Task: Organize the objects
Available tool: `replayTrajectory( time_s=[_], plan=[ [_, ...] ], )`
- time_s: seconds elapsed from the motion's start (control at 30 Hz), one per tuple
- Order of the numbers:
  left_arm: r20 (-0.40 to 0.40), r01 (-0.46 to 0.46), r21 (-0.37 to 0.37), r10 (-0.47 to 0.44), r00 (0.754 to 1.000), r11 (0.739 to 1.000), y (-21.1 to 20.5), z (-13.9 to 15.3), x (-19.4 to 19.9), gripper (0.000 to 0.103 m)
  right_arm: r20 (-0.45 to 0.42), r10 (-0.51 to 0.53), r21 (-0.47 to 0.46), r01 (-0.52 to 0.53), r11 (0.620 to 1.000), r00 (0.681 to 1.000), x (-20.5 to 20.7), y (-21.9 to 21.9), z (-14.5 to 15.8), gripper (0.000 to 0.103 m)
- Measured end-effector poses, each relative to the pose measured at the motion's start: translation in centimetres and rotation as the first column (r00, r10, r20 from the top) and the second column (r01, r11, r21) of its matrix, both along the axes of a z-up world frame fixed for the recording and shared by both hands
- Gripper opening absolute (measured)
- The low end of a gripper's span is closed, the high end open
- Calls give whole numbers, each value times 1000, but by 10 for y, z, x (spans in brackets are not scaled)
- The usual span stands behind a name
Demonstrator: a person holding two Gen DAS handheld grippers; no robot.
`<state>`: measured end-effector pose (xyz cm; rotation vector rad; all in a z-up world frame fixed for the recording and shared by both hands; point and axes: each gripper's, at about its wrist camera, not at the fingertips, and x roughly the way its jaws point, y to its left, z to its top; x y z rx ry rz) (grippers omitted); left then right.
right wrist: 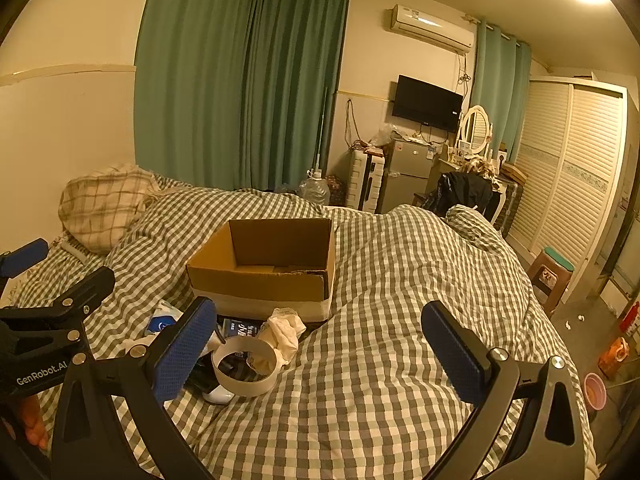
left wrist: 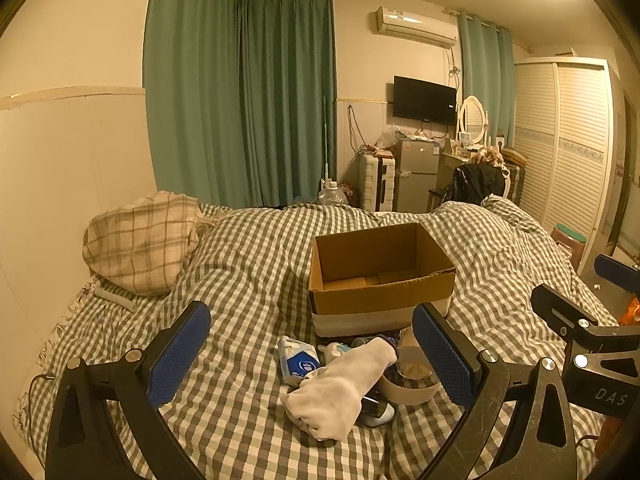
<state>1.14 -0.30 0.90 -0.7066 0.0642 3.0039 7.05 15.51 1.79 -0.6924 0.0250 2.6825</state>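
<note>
The left tool (left wrist: pixel 312 354) hangs released, its blue-padded fingers spread wide and holding nothing, low over a small heap of clutter on the green-and-white checked duvet (left wrist: pixel 248 264). Between its fingers lies a rolled white sock (left wrist: pixel 340 388), draped over a dark gadget that is mostly hidden. Beside the sock sit a blue-and-white tissue packet (left wrist: pixel 298 364) and a wide ring of beige tape (left wrist: pixel 408 390). The right tool (right wrist: pixel 320 350) is likewise released and empty, aimed over bare duvet, with the heap just off its left finger; from there the tape ring (right wrist: pixel 245 368) and a crumpled cream lace-edged cloth (right wrist: pixel 282 330) show plainly.

Just behind the heap stands the open brown cardboard box (left wrist: pixel 380 268), its near wall almost touching the clutter, its floor apparently bare. That closeness probably makes each carry short: lift, clear the near rim, drop in.

The soft duvet sags around the box, so items may roll. To the right there is wide open bedding; to the left a plaid pillow (left wrist: pixel 140 244) sits well apart from the heap.
</note>
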Motion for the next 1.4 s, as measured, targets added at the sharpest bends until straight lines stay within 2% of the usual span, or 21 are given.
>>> replayTrajectory(
  time_s=[0.3, 0.47, 0.6, 0.8, 0.9, 0.93, 0.97, 1.0, 1.07, 1.13, 1.27, 1.4],
  plan=[
    [0, 12, -2, -12, 1000, 1000, -4, 4, 2, 103, -4, 4, 11, -4, 1000, 1000, 2, -4, 6, 102],
    [46, 13, -12, -13, 999, 1000, -7, -7, -5, 103, 12, 3, 5, -3, 1000, 1000, 0, -1, 1, 102],
    [168, 17, -32, -11, 986, 999, -10, -40, -24, 103, 56, 8, -26, -7, 1000, 998, -9, 7, -16, 102],
    [383, 8, -27, 3, 924, 1000, -9, -114, -59, 101, 138, 18, -73, -8, 997, 990, -26, 19, -47, 103],
    [438, 51, -18, -38, 898, 999, -1, -137, -70, 90, 176, 37, -109, -18, 994, 984, -34, 22, -61, 103],
    [450, 82, -6, -70, 890, 997, 2, -142, -72, 73, 186, 42, -116, -21, 993, 982, -37, 22, -64, 103],
    [460, 115, 9, -106, 882, 993, 6, -146, -72, 62, 199, 52, -127, -27, 991, 979, -40, 22, -68, 103],
    [459, 143, 4, -128, 879, 990, 8, -148, -70, 60, 208, 59, -135, -31, 990, 976, -41, 22, -71, 103],
    [440, 159, -1, -143, 887, 987, 10, -145, -64, 48, 226, 77, -147, -45, 988, 971, -46, 19, -76, 103],
    [417, 150, 17, -143, 898, 989, 5, -136, -59, 45, 246, 94, -148, -58, 987, 965, -51, 14, -79, 102],
    [345, 108, 65, -124, 930, 992, -17, -101, -53, 44, 270, 141, -132, -108, 985, 952, -68, -2, -83, 102],
    [286, 80, 29, -85, 954, 996, -32, -78, -55, 44, 355, 187, -180, -130, 975, 916, -102, -13, -104, 101]
  ],
)
